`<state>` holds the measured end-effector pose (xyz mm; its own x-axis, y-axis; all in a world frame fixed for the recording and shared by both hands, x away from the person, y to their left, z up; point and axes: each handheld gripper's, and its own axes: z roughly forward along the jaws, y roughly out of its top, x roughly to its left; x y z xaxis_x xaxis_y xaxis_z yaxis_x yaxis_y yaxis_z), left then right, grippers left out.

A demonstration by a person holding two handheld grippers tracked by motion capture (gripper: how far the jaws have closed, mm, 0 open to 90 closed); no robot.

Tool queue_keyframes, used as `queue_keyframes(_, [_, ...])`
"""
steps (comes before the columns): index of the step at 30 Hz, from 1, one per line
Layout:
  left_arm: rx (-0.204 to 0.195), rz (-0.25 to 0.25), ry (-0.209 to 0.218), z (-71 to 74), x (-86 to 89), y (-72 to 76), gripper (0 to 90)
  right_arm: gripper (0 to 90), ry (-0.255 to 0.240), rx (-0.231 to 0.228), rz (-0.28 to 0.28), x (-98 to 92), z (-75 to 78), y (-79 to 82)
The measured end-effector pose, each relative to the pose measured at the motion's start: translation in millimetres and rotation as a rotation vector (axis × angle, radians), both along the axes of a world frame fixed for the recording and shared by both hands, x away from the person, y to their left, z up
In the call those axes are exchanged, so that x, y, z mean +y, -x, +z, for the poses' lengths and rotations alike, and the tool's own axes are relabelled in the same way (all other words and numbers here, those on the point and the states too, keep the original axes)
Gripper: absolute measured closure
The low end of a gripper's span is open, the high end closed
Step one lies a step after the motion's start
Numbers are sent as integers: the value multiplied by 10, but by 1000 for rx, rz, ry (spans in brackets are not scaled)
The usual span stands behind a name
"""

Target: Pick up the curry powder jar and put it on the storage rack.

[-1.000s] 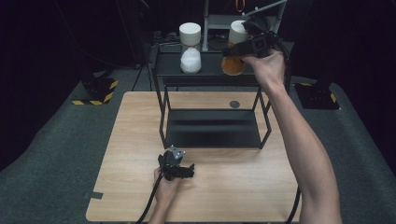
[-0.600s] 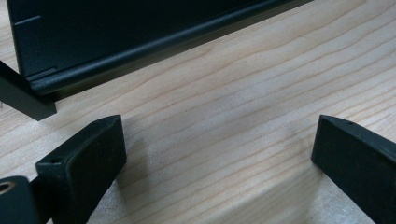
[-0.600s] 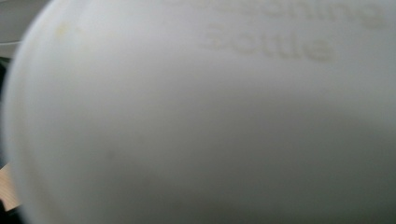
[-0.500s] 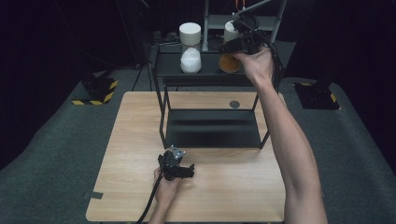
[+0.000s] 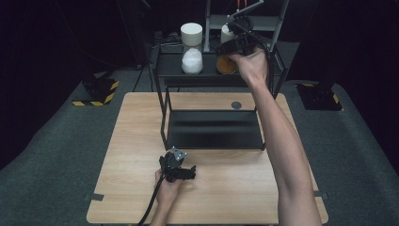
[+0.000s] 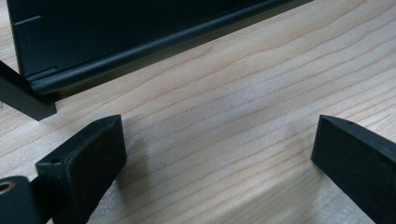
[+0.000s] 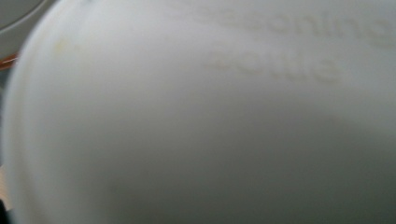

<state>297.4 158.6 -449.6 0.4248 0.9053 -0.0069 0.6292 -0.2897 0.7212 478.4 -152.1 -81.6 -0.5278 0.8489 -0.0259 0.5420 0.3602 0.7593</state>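
Observation:
A seasoning bottle with orange contents (image 5: pixel 226 65) and a white lid (image 7: pixel 210 121) is at the right of the black rack's top shelf (image 5: pixel 169 70). My right gripper (image 5: pixel 235 44) is shut on it near the top; the jaws are hidden. Whether the bottle's base touches the shelf I cannot tell. A second bottle with white contents (image 5: pixel 192 60) stands just to its left. My left gripper (image 5: pixel 186 172) rests on the wooden table (image 5: pixel 141 122) in front of the rack. It is open (image 6: pixel 215 140), with bare wood between its fingers (image 6: pixel 81 158).
The rack's lower shelf (image 5: pixel 214 129) lies flat on the table, and its front edge (image 6: pixel 140 46) is close ahead of the left gripper. A small dark round mark (image 5: pixel 236 105) sits behind the rack. A black-and-yellow striped base (image 5: pixel 96 92) stands on the floor at the left.
My right hand has moved left and slightly down with the orange bottle, closer to the white one. The left gripper has stayed put.

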Motion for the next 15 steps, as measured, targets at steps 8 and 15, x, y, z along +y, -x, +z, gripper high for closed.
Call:
queue_keyframes(8, [0,0,-1,0,-1,0,30,315,-10,4,-3,-3,-19,-26])
queue_keyframes(15, [0,0,0,0,0,0,30,314,-14,-6,5,-23,-46,-21])
